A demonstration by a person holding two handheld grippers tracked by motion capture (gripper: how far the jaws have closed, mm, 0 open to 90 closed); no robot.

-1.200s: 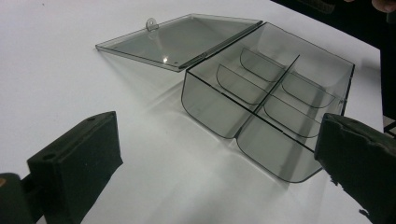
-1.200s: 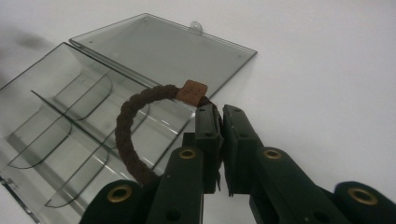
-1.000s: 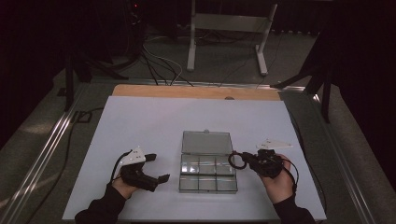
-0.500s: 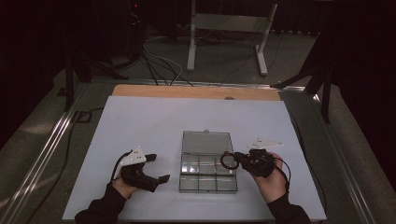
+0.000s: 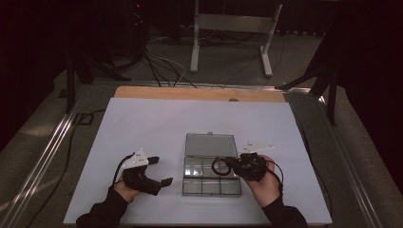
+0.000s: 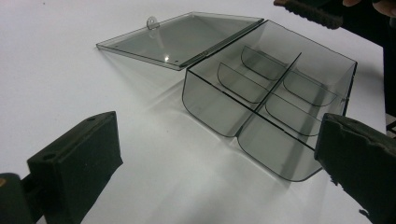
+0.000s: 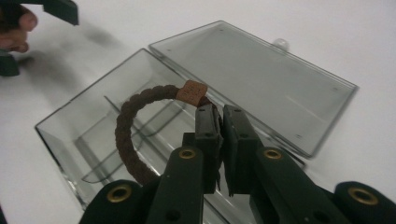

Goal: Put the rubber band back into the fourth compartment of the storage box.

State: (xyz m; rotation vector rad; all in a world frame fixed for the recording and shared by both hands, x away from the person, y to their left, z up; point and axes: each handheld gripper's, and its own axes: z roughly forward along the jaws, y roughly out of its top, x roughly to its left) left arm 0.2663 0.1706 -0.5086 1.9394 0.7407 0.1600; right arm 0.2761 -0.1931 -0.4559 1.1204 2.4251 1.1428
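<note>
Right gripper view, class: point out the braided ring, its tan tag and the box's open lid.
braided ring [image 7: 125, 140]: right gripper view, left side of the brown loop.
tan tag [image 7: 191, 92]: right gripper view, tag's face.
open lid [image 7: 261, 74]: right gripper view, middle of the clear panel.

Dark brown braided bracelet [image 7: 128, 135] with a small tan tag near its top, held upright as a loop, pinched at its right side, above the right half of the box. Clear smoky plastic organizer box [image 5: 211, 180], open, divided into six compartments by a long middle wall and curved cross walls, empty, lying near the desk's near edge. Hinged lid [image 5: 210, 144] folded back flat on the far side.
</note>
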